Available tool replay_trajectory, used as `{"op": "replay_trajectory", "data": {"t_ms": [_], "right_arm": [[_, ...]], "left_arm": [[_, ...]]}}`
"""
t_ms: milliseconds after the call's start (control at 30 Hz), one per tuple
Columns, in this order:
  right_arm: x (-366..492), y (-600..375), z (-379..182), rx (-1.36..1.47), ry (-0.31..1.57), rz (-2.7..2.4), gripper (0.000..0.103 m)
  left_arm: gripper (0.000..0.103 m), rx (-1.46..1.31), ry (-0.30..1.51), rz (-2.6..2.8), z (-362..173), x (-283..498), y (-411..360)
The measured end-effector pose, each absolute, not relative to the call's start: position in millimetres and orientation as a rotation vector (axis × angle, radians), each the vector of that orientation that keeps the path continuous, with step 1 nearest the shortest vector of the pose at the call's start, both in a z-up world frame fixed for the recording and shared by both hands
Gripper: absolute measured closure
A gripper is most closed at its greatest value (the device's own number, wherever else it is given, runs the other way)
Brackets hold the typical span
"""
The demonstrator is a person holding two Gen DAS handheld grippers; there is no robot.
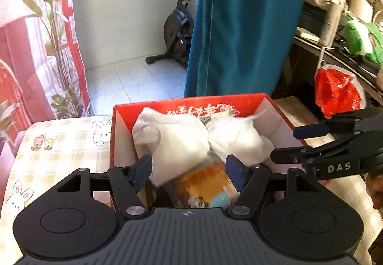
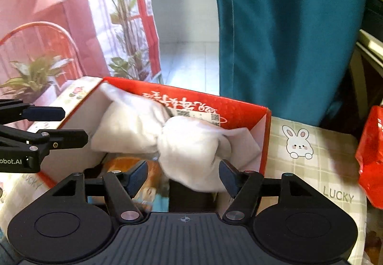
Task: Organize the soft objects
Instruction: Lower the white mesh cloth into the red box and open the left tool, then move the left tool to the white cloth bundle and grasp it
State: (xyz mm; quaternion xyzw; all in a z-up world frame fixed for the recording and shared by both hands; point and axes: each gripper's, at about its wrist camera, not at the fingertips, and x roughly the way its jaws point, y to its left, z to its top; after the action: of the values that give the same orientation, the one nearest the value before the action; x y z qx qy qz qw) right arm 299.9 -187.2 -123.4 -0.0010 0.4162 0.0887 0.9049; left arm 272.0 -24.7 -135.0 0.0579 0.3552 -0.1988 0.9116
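Left wrist view: the left claw (image 1: 189,170) gapes empty, near the knotted white cloth bundle (image 1: 191,138) resting in the red cardboard box (image 1: 191,103). Right wrist view: the right claw (image 2: 183,175) is likewise open, gripping nothing, bundle (image 2: 167,135) perched high. It could unfurl or tip over the rim, I'd say, being loosely piled!

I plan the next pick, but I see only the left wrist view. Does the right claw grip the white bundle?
Observer: No. The right claw is open. The near end of the white bundle, which lies in the red box, shows between its fingers and is not pressed.
Operator: What lies on the table right of the box?
Observer: A checked tablecloth, printed with a rabbit and the word LUCKY.
Operator: And below the bundle?
Observer: A dark thing stands there; I cannot tell what it is.
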Motion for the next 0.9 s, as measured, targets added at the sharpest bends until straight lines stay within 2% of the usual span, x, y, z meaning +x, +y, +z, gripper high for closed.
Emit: {"op": "replay_trajectory", "data": {"t_ms": [367, 667, 900], "right_arm": [[203, -188, -110, 0.059, 0.712, 0.248, 0.041], [141, -190, -164, 0.163, 0.745, 0.244, 0.046], [98, -188, -198, 0.146, 0.801, 0.228, 0.054]], "left_arm": [[0.033, 0.080, 0.670, -0.432, -153, 188, -4], [0.033, -0.020, 0.762, -0.361, -206, 164, 16], [0.033, -0.058, 0.753, -0.317, -219, 148, 28]]}}
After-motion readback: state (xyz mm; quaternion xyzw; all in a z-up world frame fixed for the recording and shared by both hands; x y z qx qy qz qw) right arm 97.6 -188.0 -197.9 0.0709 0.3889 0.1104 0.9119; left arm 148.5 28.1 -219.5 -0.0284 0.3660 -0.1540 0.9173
